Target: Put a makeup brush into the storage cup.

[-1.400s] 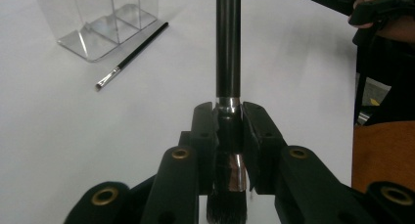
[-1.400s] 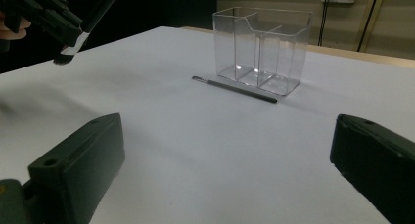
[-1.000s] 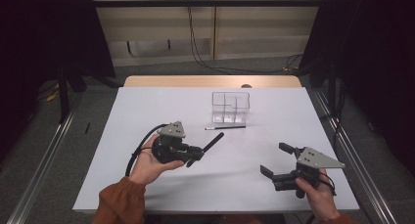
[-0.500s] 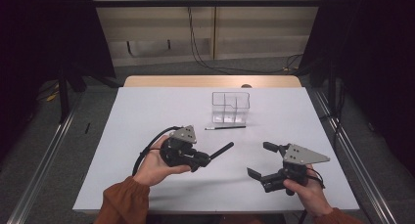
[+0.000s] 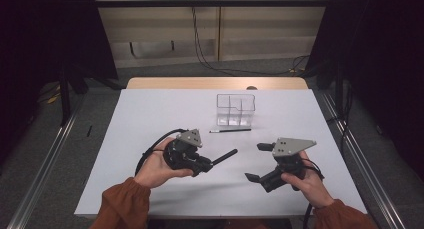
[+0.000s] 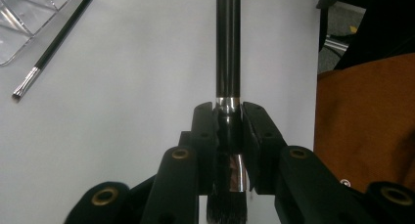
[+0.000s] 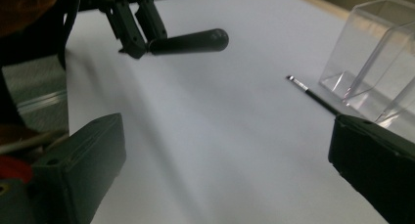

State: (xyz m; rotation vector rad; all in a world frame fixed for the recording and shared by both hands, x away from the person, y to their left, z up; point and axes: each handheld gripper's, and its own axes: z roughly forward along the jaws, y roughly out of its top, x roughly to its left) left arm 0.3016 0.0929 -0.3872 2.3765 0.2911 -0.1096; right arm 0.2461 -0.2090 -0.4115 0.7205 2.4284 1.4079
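My left gripper [image 5: 206,164] is shut on a thick black brush [image 5: 224,157] near its silver ferrule. In the left gripper view the handle [image 6: 228,48] points straight away from the jaws and the bristles face the camera. My right gripper [image 5: 256,162] hovers open to the right of it, nothing between its jaws. The right gripper view shows the open right gripper [image 7: 225,158] facing the left gripper [image 7: 133,35] and the brush handle [image 7: 191,40]. A thin black brush [image 5: 230,131] lies flat on the white table, just in front of a clear compartment organizer [image 5: 235,109].
The white table [image 5: 150,114] has a wooden strip along its far edge. Metal rails run along both sides on the floor. Orange sleeves [image 5: 122,209] come in from the bottom. The thin brush [image 7: 313,94] and organizer [image 7: 377,53] lie to the right of my right gripper's line.
My right gripper has moved left toward the table's middle and risen a little, jaws still open. The left gripper, with the thick brush, has shifted only slightly to the right.
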